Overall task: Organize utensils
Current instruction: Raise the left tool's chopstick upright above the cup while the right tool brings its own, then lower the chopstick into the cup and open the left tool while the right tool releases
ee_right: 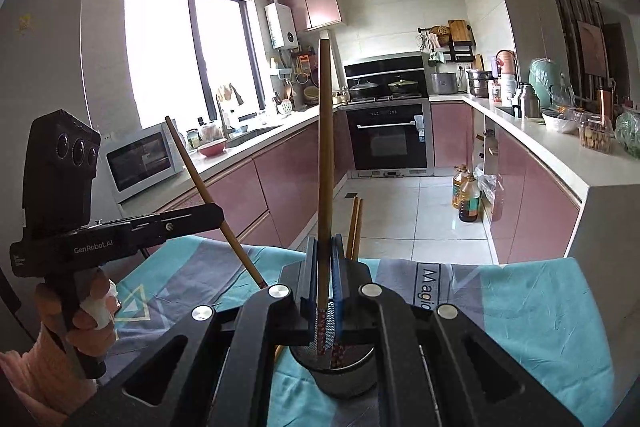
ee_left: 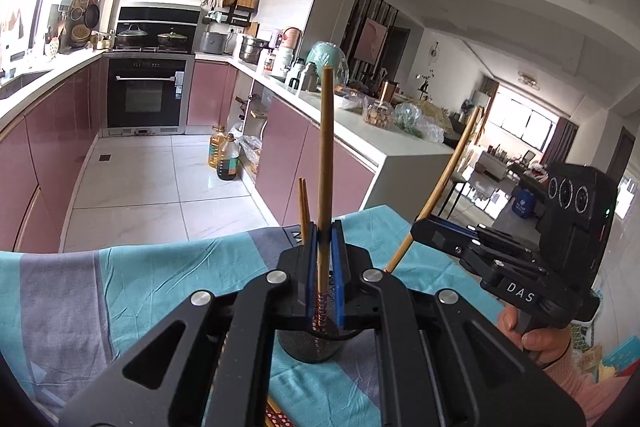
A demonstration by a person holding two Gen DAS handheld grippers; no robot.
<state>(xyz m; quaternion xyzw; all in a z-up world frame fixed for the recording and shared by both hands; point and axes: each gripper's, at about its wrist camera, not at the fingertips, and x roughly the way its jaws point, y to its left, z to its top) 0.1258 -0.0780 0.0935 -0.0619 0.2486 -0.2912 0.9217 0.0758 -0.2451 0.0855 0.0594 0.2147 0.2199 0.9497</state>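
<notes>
My left hand-held gripper is clamped on one chopstick, which stands nearly upright between its blue pads, its patterned lower end hanging just over the black mesh utensil holder below the jaws. My right hand-held gripper is likewise closed on a second chopstick, held upright above the same holder. Two more chopsticks stand in the holder, just beyond my left jaws; the jaws hide their lower parts.

On the right gripper's body, seen from the left wrist, I read "DAS". On the left gripper's body, seen from the right wrist, I read "GenRobot.AI". The teal and grey cloth over the table carries printed letters, "Magic" as far as I can read; my gripper cuts off the rest. The label on the refrigerator at far left is too small to read. The holder's base is partly hidden behind my gripper linkages.
</notes>
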